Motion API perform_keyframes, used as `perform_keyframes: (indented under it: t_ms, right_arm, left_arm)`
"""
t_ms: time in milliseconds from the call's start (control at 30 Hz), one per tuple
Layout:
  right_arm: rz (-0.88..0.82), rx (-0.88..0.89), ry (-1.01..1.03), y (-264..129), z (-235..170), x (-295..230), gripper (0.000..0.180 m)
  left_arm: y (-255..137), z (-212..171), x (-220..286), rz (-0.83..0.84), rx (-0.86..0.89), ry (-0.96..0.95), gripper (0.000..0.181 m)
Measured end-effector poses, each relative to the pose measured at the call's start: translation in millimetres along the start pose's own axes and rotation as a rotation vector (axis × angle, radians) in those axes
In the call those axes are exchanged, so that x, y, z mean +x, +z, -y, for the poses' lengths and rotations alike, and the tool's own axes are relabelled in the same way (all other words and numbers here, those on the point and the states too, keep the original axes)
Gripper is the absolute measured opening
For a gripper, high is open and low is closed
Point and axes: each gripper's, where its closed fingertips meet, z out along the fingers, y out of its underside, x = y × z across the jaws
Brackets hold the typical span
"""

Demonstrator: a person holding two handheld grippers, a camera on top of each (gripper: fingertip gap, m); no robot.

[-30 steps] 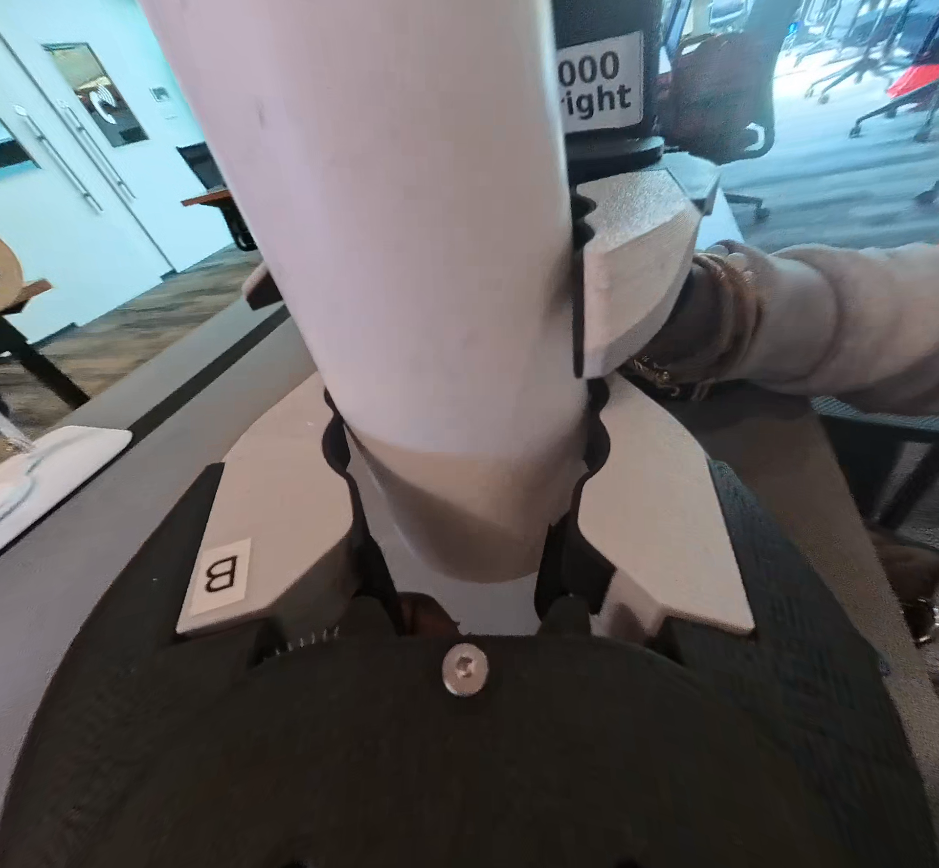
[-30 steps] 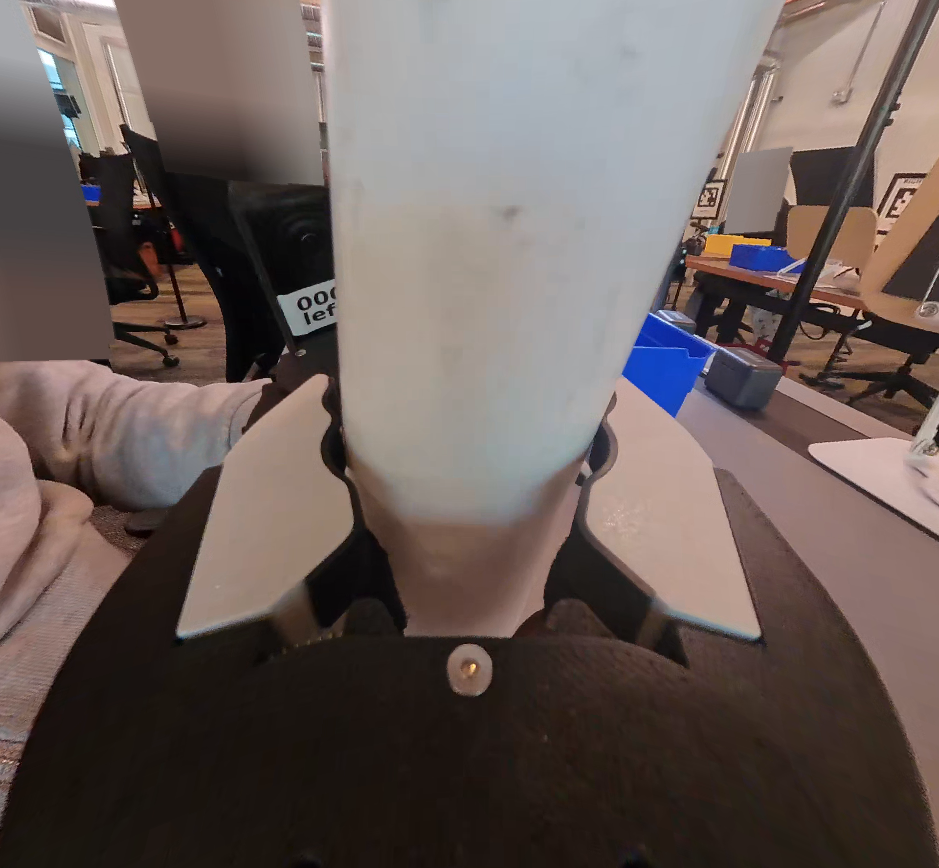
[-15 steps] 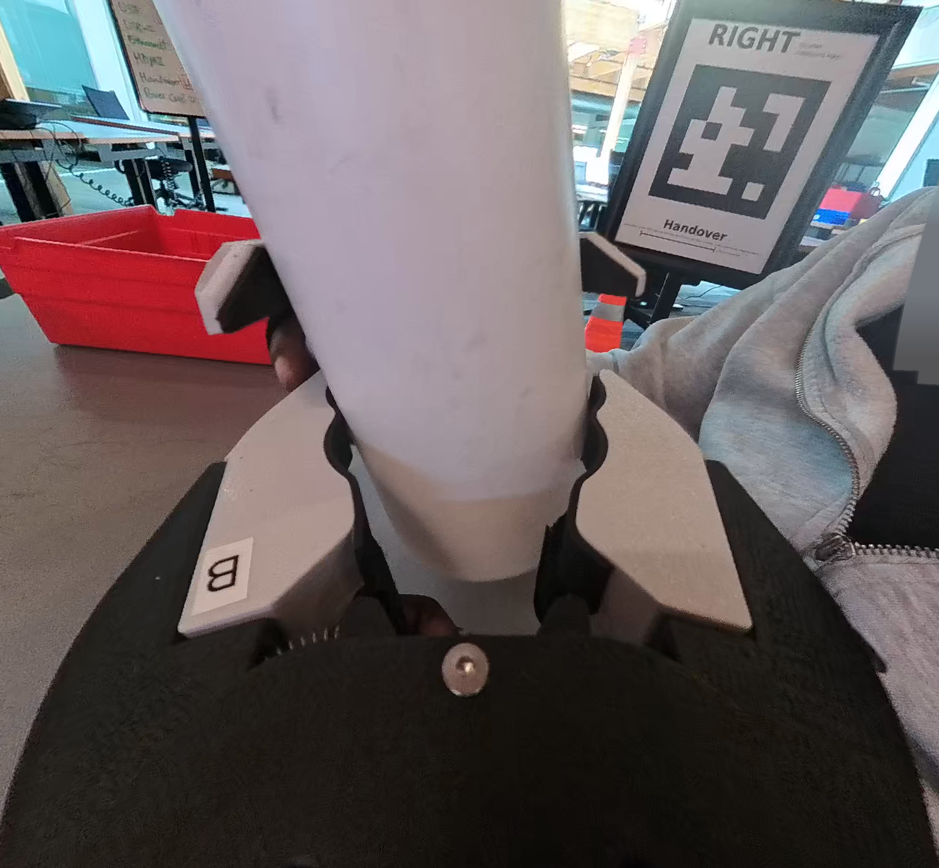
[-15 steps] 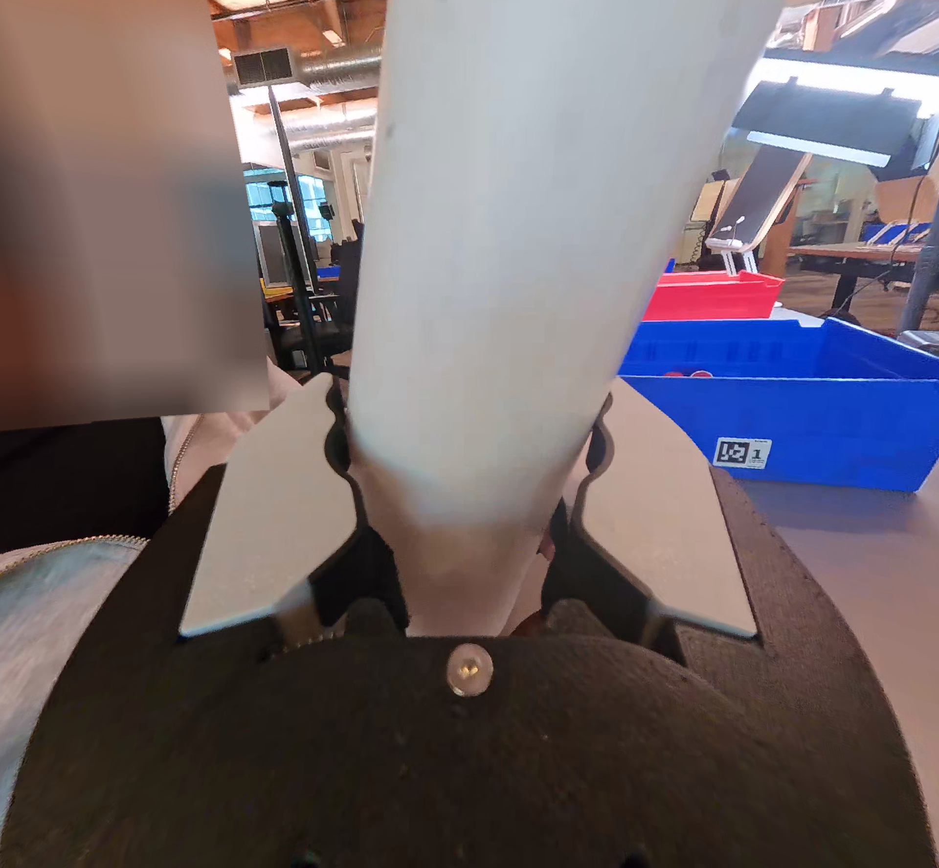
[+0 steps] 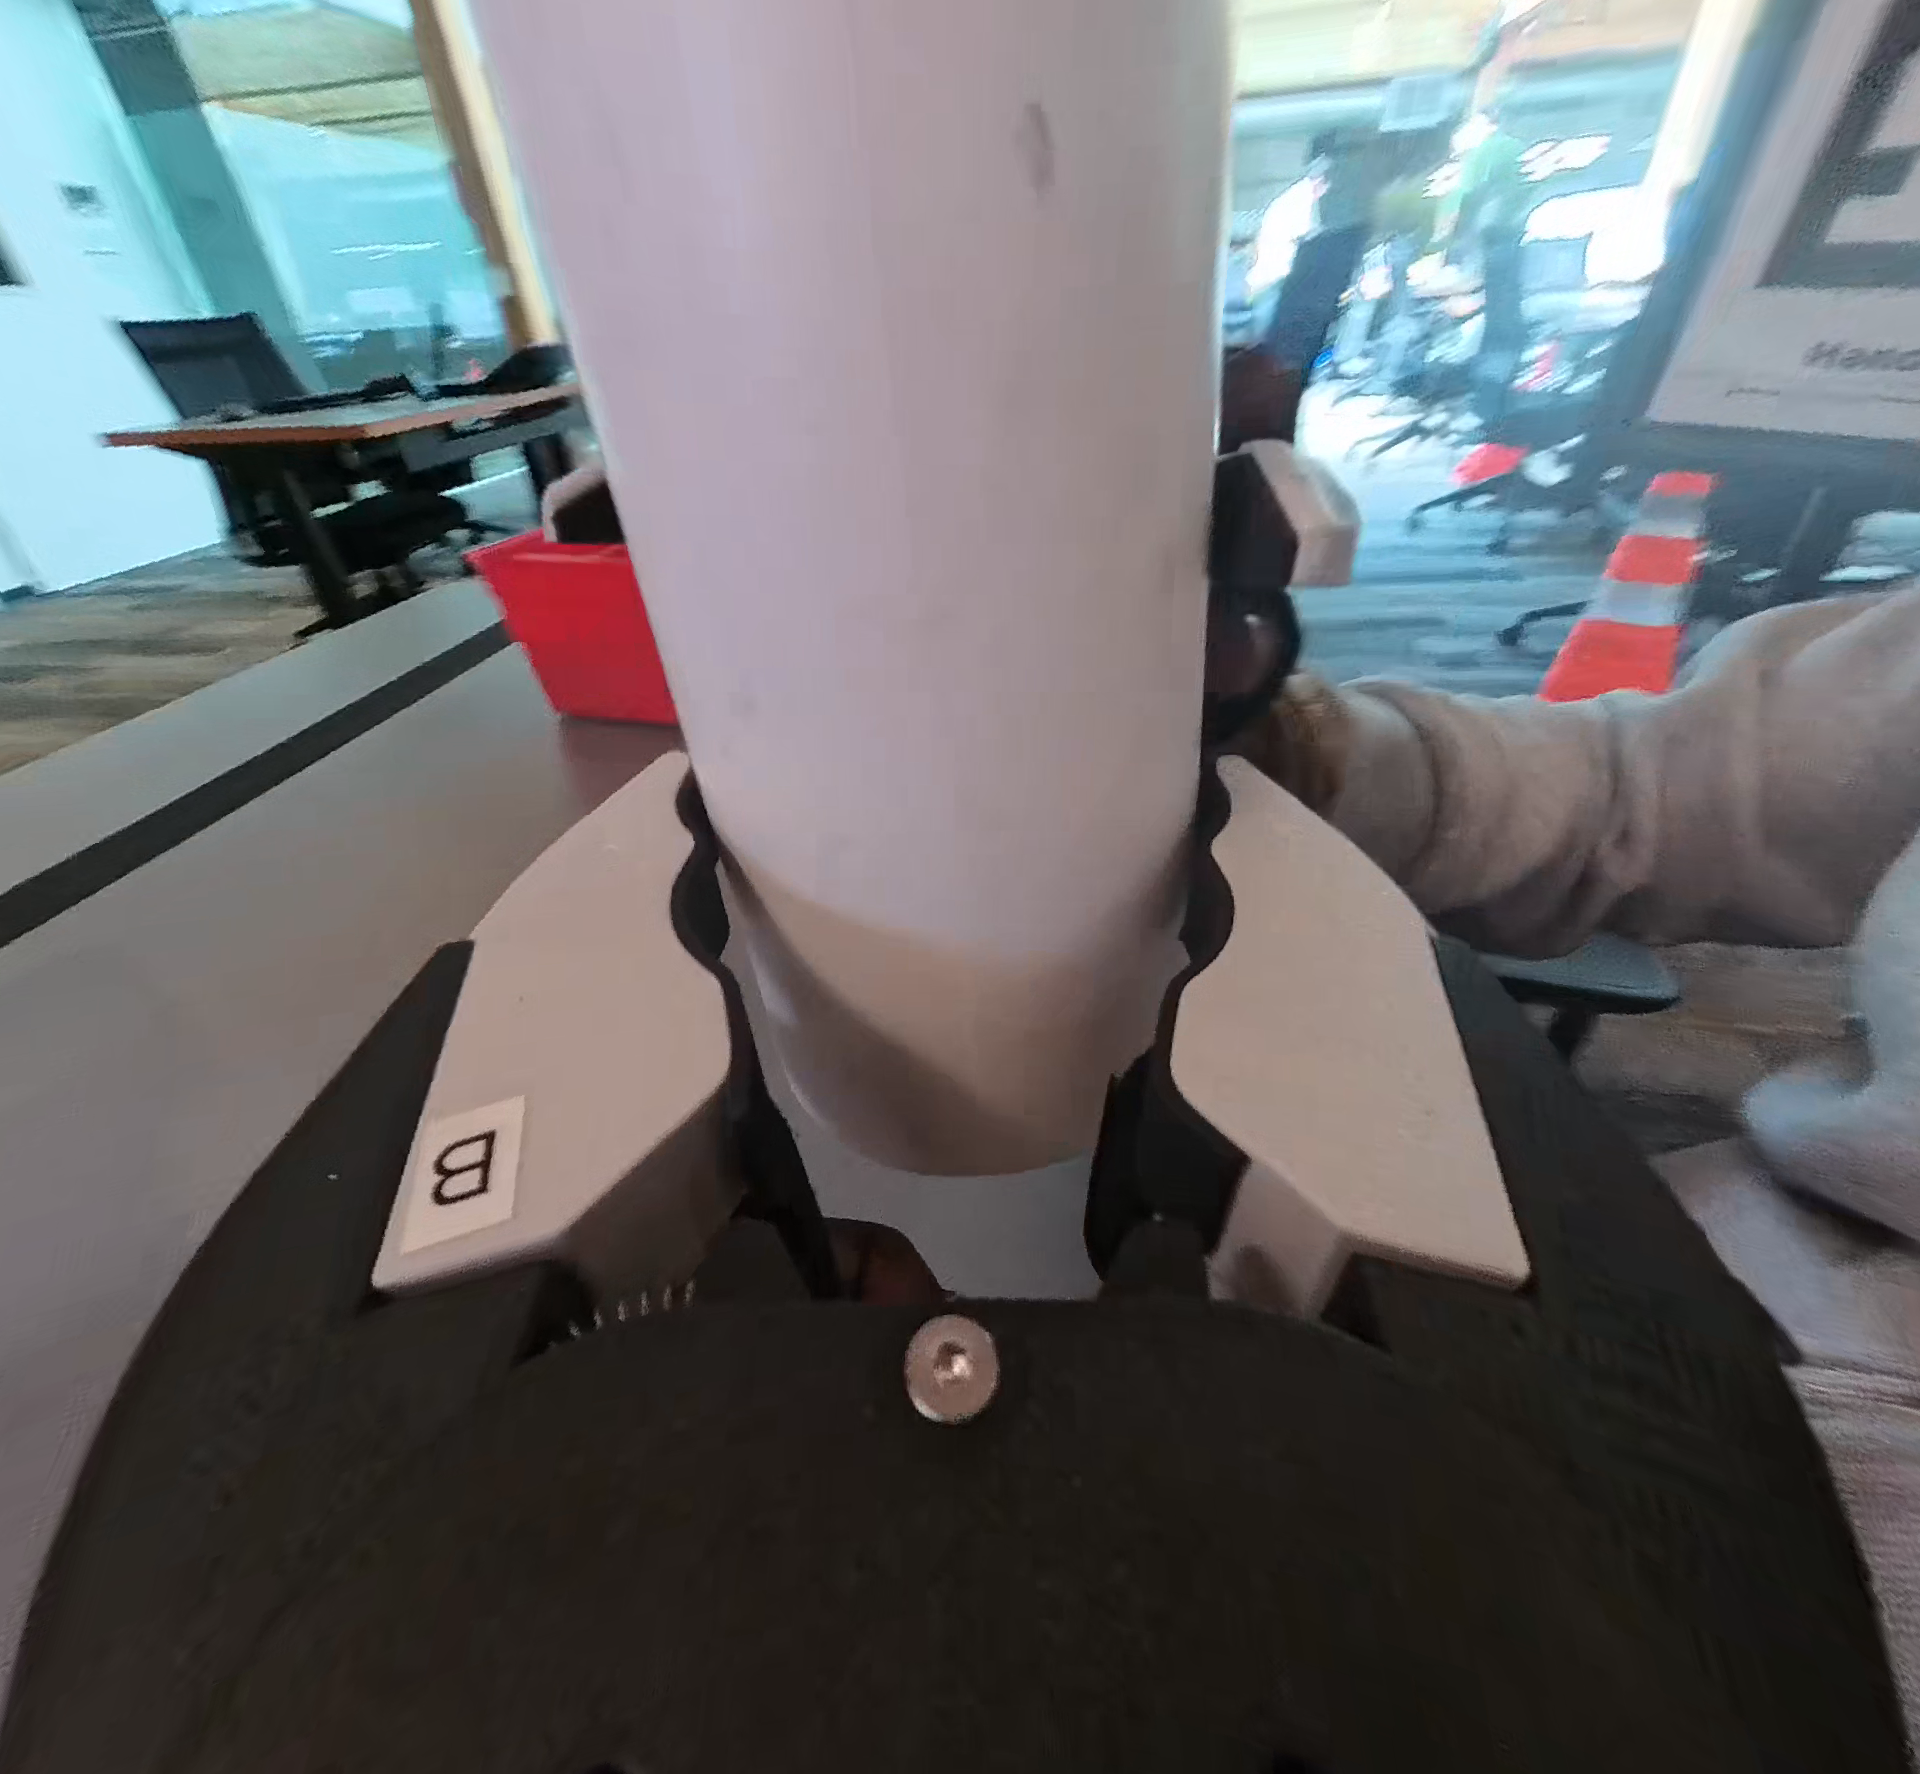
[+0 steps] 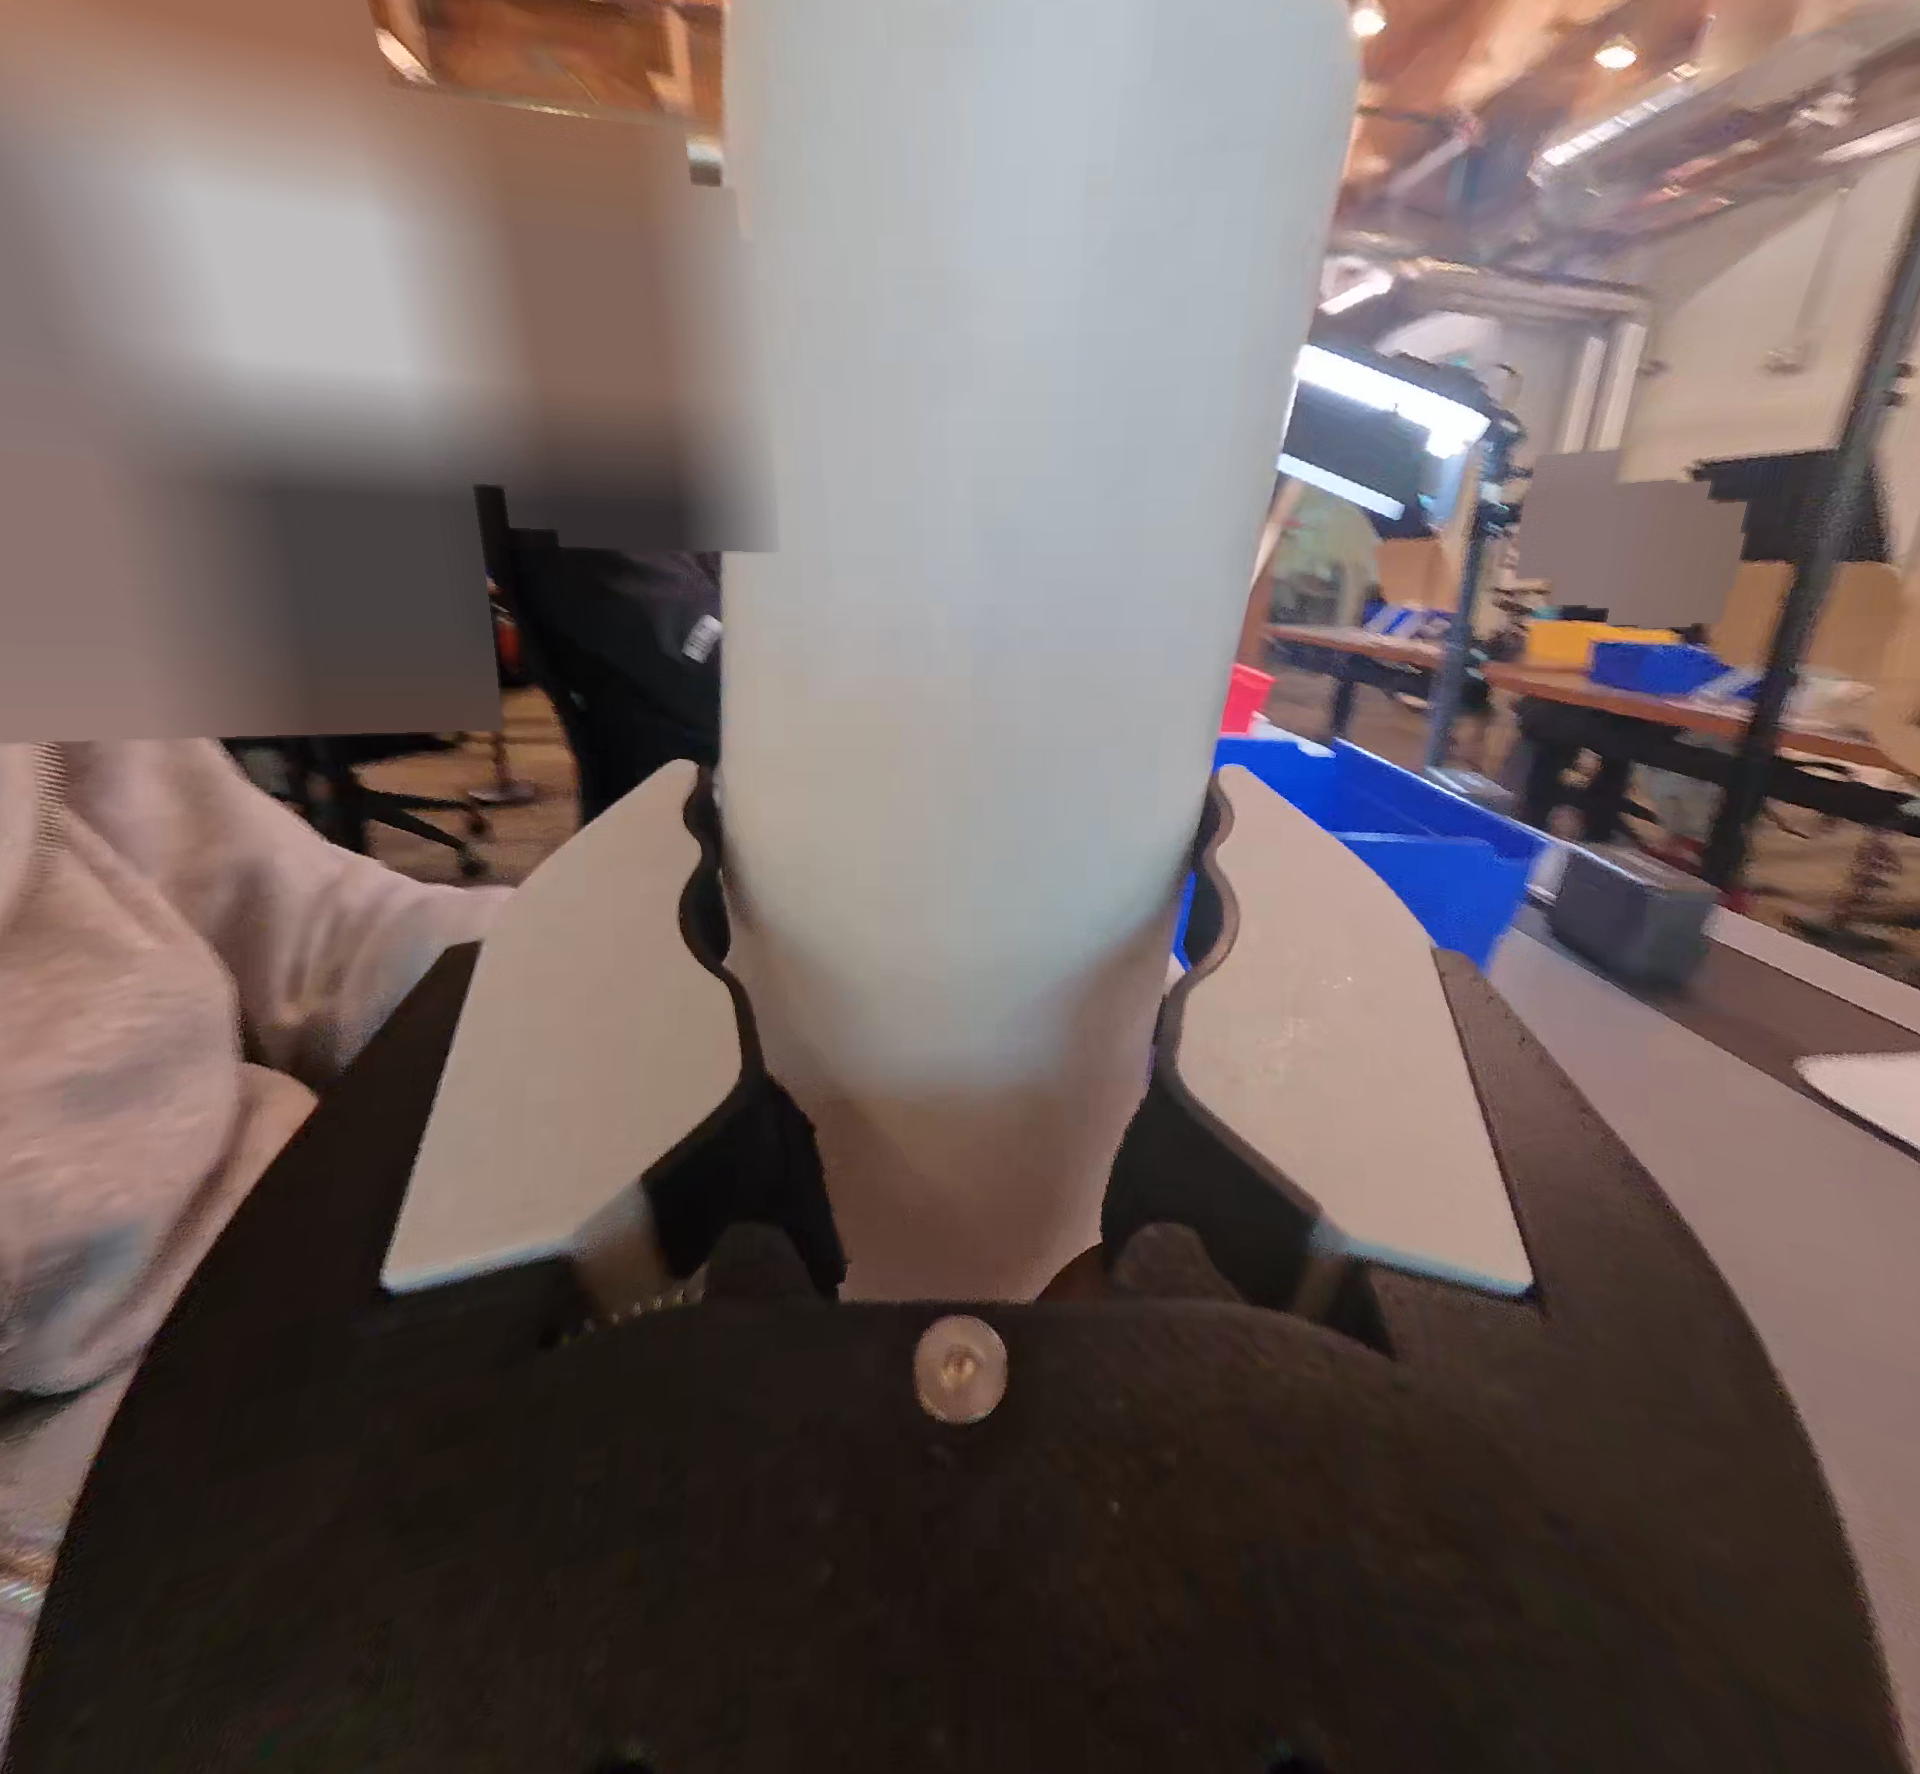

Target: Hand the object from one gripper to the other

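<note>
Slippage looks the main risk: if either gripper lets go before the other's hold is firm, the smooth white plastic cylinder (image 5: 894,436) would likely drop toward the grey surface (image 5: 208,893). It fills the frame's centre, the left gripper (image 5: 951,893) and right gripper (image 6: 961,893) each clamped on an end

Views swung — white tube (image 5: 894,436) more upright.
</note>
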Motion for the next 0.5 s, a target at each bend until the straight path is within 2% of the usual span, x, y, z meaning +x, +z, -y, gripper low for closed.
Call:
perform_keyframes:
  t_ms: [67,167,267,367,500]
  right_arm:
    - [0.081,0.051,0.054,-1.6,7.7,-8.6,0.091]
    - [0.209,0.037,0.151,-0.8,5.7,-22.1,0.094]
    - [0.238,-0.005,0.204,-0.5,1.3,-24.6,0.092]
    - [0.165,-0.051,0.149,0.2,-4.4,-16.6,0.091]
    - [0.004,-0.073,-0.004,-0.6,-6.6,-0.2,0.091]
  left_arm:
    - [-1.6,6.8,12.4,-0.105,0.041,-0.060,0.087]
    - [-2.0,5.4,27.9,-0.242,0.030,-0.150,0.087]
    - [-1.6,3.1,27.8,-0.260,0.017,-0.191,0.087]
    - [2.3,0.0,15.5,-0.166,0.012,-0.180,0.088]
    - [0.5,0.8,-7.7,0.059,0.012,0.029,0.092]
